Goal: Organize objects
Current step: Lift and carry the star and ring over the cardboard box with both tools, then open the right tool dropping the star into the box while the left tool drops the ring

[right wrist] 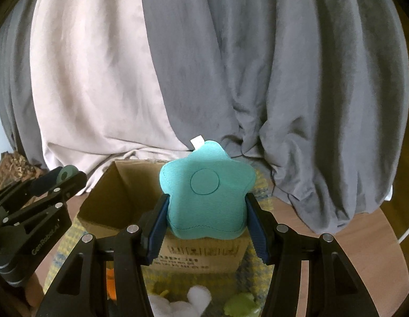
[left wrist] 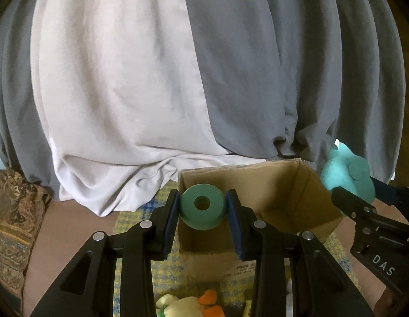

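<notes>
Box (left wrist: 281, 190) rim beneath both laden tongs (left wrist: 203, 206)

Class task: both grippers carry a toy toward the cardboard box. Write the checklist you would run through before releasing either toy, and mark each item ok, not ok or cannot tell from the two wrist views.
1. Left gripper grips the green ring, pads on both sides: ok.
2. Right gripper grips the teal star, pads on both sides: ok.
3. Box is open on top: ok.
4. Box has room: ok, the inside that shows is bare cardboard.
5. Ring is over the opening: cannot tell; it shows in front of the box's left part, depth unclear.
6. Star is over the opening: cannot tell; it hides the box's near right part.
</notes>
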A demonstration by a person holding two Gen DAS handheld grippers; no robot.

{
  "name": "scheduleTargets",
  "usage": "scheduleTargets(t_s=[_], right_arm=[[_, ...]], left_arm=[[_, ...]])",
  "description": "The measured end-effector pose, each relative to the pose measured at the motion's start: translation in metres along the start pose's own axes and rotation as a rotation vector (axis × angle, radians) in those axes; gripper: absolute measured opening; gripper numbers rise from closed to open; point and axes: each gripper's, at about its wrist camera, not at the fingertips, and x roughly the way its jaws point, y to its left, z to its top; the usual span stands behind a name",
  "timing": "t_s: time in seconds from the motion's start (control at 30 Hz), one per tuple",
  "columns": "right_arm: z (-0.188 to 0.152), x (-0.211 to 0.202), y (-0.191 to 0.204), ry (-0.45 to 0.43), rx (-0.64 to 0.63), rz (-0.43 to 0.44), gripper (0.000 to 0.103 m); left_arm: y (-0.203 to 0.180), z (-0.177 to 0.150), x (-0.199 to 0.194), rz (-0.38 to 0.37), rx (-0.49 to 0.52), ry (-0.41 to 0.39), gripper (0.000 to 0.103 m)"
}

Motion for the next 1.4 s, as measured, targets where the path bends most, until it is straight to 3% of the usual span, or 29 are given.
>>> scheduleTargets(t_s=[0.33,0.57,0.63,0.7,0.73,0.83,0.97,1.4], right_arm=[[0.012,0.034,-0.004,0.073,0.007,-0.003,0.056],[0.016,0.037,-0.004,0.077,0.001,-0.014,0.059],[0.017,0.038,-0.004,0.081,0.006,-0.015,0.063],[0.018,0.037,-0.007,0.077,0.015,-0.019,0.082],[0.018,0.035,-0.008,0.067,0.022,-0.021,0.086],[0.02,0.033,-0.011,0.065,0.028,-0.023,0.089],[0.021,0.029,-0.014,0.068,0.04,-0.036,0.089],[0.023,-0.003,-0.017,0.034,0.062,-0.064,0.096]], left_arm=[[-0.001,0.008,0.04,-0.024,0.0,0.093,0.035],[-0.002,0.005,0.051,-0.034,0.006,0.134,0.035],[0.0,0.006,0.053,-0.037,-0.002,0.145,0.035],[0.0,0.006,0.053,-0.033,-0.007,0.15,0.036],[0.0,0.006,0.053,-0.03,-0.006,0.149,0.041],[0.0,0.005,0.048,0.005,-0.003,0.126,0.076],[0.002,0.006,0.041,0.041,-0.003,0.114,0.088],[0.013,0.003,0.017,0.123,-0.05,0.127,0.092]])
